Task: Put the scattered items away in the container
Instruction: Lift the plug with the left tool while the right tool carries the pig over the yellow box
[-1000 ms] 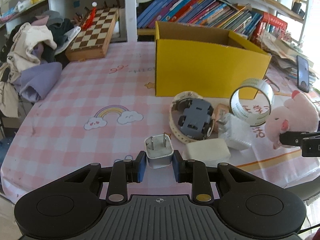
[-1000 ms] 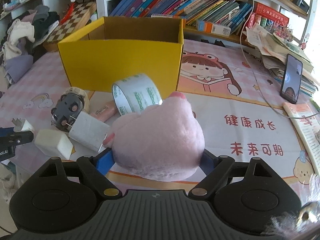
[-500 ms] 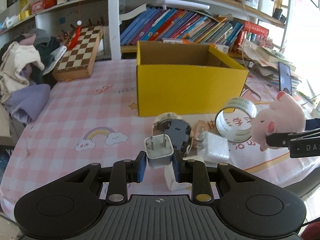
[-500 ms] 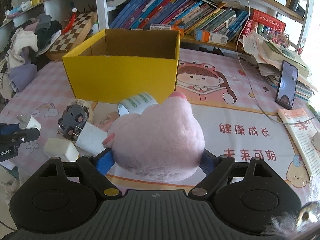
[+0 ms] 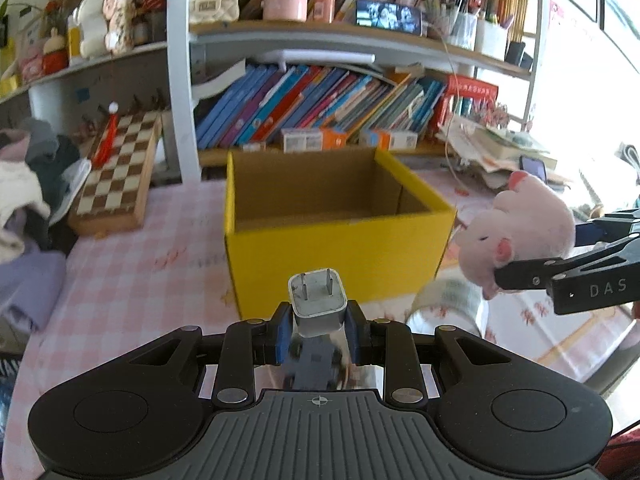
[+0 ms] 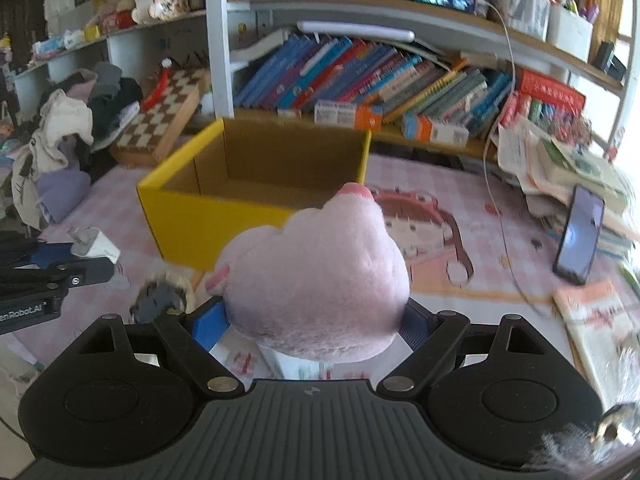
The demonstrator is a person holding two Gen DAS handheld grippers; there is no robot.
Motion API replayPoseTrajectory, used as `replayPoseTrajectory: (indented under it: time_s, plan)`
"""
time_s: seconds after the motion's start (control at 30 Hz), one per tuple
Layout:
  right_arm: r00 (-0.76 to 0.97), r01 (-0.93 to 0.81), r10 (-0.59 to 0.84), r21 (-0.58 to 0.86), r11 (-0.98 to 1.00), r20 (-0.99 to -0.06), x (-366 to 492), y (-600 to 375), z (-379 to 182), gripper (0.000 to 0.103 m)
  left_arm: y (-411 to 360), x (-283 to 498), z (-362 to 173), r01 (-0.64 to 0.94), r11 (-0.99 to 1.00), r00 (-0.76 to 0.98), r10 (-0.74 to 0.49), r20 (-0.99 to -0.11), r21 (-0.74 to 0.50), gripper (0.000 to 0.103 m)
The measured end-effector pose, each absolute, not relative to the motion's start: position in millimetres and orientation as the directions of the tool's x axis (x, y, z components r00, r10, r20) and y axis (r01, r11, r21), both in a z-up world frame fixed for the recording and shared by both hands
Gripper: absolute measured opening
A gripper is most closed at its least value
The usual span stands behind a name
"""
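Both grippers have lifted off the table toward the yellow box (image 5: pixel 340 248). Left gripper (image 5: pixel 318 322) pinches white charger plug (image 5: pixel 318 300), prongs up, w/ box open just ahead. Right gripper (image 6: pixel 316 320) squeezes pink plush toy (image 6: pixel 316 280), held near box's front-right corner. Tape roll (image 5: pixel 448 304) and toy car (image 6: pixel 160 298) lie below on pink checked tablecloth (image 5: pixel 132 280).

We note our left gripper (image 5: pixel 318 328) clamping a white plug adapter (image 5: pixel 317 298) before the open yellow cardboard box (image 5: pixel 340 256). Our right gripper (image 5: pixel 516 280) grips a pink plush toy (image 5: pixel 516 228) beside it.
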State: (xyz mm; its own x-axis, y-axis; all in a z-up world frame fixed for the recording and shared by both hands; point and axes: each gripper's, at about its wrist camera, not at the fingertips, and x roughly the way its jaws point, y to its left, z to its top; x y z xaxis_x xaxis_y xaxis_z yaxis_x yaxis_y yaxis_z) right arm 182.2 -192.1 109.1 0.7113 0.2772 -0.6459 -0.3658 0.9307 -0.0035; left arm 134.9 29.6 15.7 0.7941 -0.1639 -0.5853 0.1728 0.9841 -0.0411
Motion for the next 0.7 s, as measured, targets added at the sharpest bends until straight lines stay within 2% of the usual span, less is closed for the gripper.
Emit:
replayPoseTrajectory:
  time_s: [0.43, 0.7]
  plan:
    - [0.702, -0.532, 0.408, -0.050, 0.845, -0.584, 267, -173, 142, 0.086, 15, 207, 51, 0.161, 0.986, 0.841, -0.118, -0.528, 0.035, 0.026]
    - [0.623, -0.676, 0.439, -0.164, 0.719, -0.647, 348, -139, 130, 0.086, 11, 293, 34, 0.173, 0.983, 0.770, -0.093, -0.631, 0.066, 0.026]
